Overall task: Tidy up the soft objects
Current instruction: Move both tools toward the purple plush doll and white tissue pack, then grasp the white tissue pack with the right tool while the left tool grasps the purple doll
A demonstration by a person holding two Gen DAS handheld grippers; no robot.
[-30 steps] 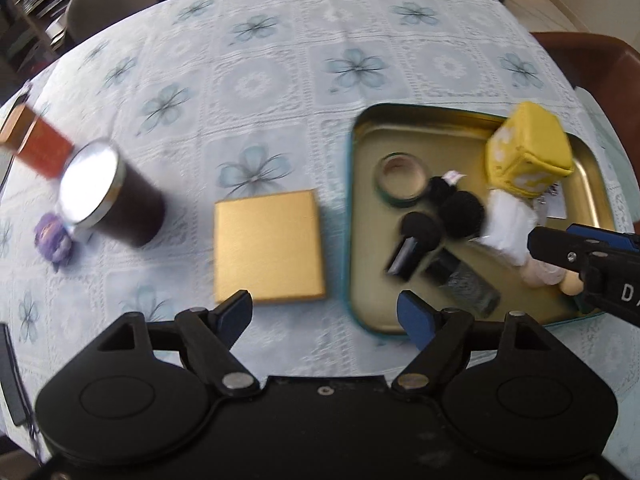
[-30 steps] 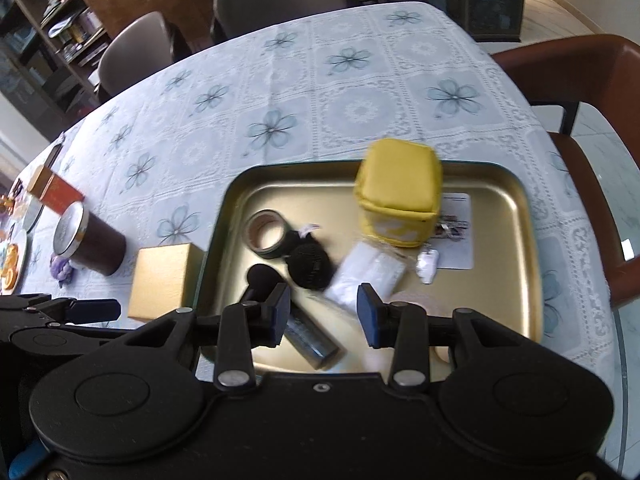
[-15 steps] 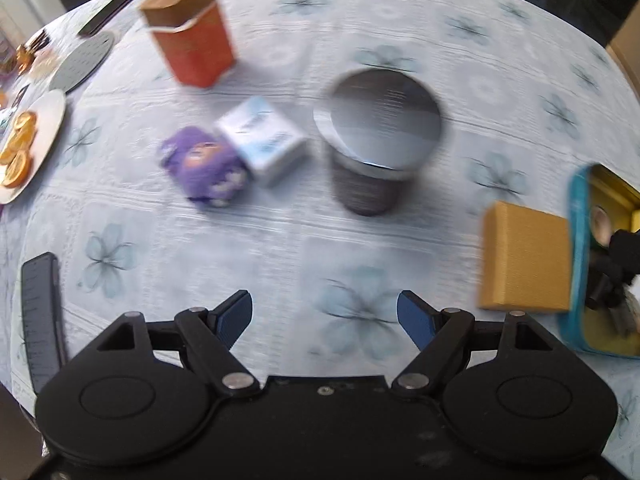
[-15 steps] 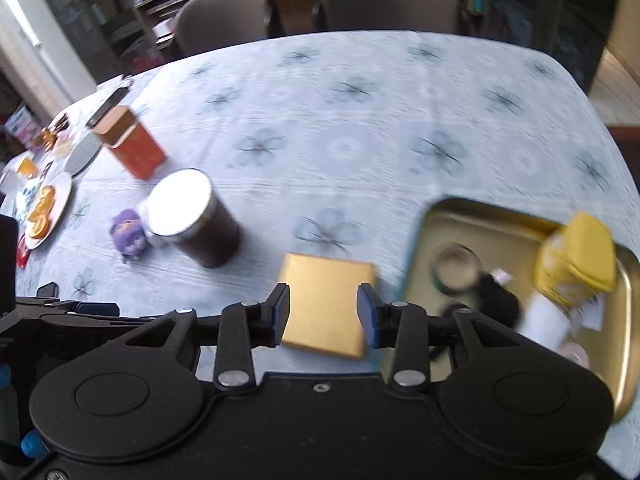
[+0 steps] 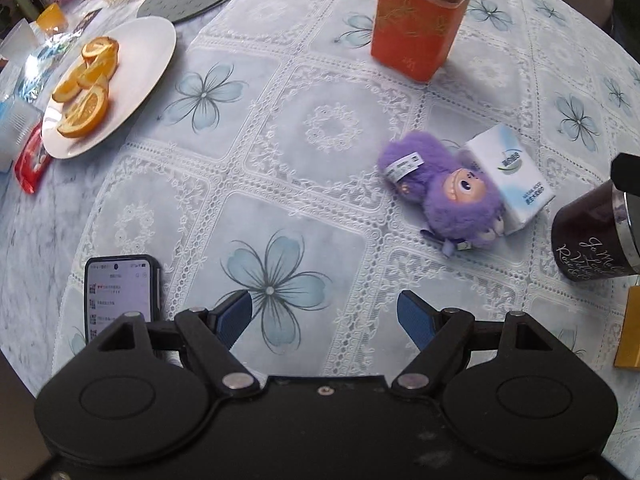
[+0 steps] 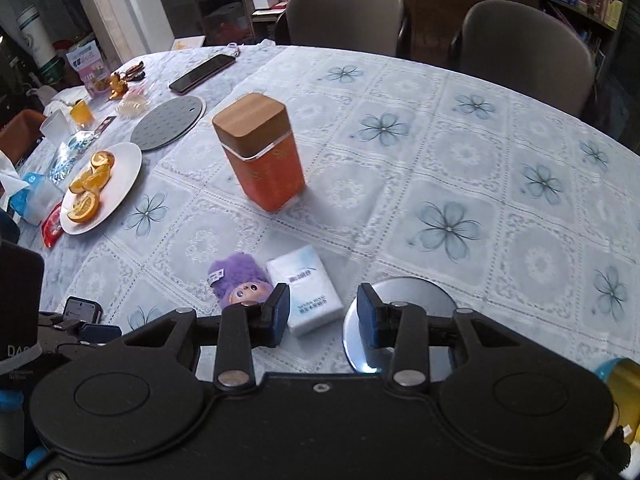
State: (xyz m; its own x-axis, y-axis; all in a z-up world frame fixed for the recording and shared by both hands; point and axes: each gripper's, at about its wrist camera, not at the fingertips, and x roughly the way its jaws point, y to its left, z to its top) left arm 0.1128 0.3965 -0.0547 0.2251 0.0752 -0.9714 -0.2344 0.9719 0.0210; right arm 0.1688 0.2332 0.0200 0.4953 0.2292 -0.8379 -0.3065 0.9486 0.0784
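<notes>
1. My left gripper [image 5: 324, 316] hangs open and empty over bare tablecloth [image 5: 328, 136]; phone [image 5: 118, 294] at its 9 o'clock.
2. Purple plush [image 5: 448, 188] lies at 1 o'clock, touching the tissue pack [image 5: 510, 178]; both look like the soft things to collect.
3. My right gripper [image 6: 322, 314] is part open, empty, aimed over the tissue pack, probably lining up a grab.

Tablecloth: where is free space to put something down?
Free: between the plate of orange slices, the phone and the purple plush; also beyond the orange canister, toward the chairs. Crowded: around plush, tissue pack and dark jar.
</notes>
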